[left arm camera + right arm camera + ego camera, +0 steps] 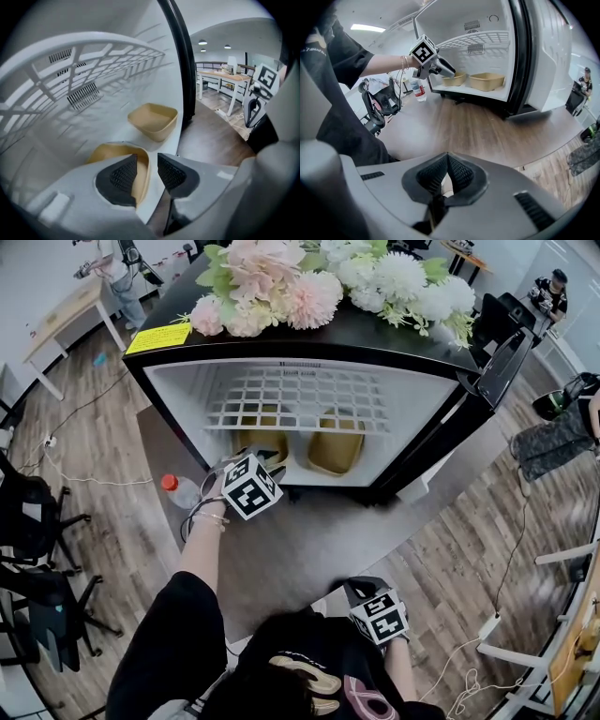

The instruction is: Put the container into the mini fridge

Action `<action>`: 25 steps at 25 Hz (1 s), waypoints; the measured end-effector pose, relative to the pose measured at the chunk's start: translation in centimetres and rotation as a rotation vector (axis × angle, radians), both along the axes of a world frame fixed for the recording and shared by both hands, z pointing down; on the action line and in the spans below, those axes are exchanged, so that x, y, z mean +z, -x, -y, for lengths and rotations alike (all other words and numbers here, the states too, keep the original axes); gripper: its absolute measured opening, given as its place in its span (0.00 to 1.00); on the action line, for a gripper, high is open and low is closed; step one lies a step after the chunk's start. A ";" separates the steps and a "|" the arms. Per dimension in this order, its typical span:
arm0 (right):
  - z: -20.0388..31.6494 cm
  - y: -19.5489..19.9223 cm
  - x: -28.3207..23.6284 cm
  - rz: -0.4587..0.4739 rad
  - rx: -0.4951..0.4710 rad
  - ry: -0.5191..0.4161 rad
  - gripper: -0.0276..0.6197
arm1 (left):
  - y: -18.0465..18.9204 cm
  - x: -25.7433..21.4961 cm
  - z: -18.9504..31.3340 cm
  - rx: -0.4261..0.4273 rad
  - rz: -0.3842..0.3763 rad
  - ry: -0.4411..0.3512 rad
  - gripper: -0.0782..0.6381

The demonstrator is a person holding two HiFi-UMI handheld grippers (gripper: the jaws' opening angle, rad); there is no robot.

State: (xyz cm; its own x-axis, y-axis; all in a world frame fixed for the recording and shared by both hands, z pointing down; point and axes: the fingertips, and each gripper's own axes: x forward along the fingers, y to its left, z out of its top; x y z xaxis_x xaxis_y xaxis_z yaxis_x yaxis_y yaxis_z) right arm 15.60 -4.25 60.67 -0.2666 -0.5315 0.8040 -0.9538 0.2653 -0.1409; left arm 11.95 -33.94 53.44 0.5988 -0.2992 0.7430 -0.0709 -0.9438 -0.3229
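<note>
Here, the container sits on the floor of the mini fridge, left of centre in the head view. The wire shelf above it partly masks it. A second container of the same tan colour stands just beside it to the right, apart from it.

The left claw reaches into the fridge opening. Its tips are covered in the head view by its own marker cube. In the left gripper view the left claw stands with jaws apart. The container's near rim runs between the pads, its front wall cut off behind the claw body. Whether a pad touches the rim cannot be made out.

The right claw has its jaws together on nothing, low in the head view over the desk. A water bottle stands left of the fridge, and flowers lie on its top.
</note>
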 end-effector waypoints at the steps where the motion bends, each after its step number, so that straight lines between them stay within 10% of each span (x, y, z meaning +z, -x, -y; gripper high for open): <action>1: 0.0 -0.1 0.0 -0.007 0.001 -0.008 0.06 | -0.1 -0.5 -0.4 -0.004 -0.023 0.010 0.30; 25: 2.1 -0.3 -4.6 -0.070 0.054 -0.334 0.06 | 4.9 -7.9 -11.1 -0.268 -0.583 0.154 0.29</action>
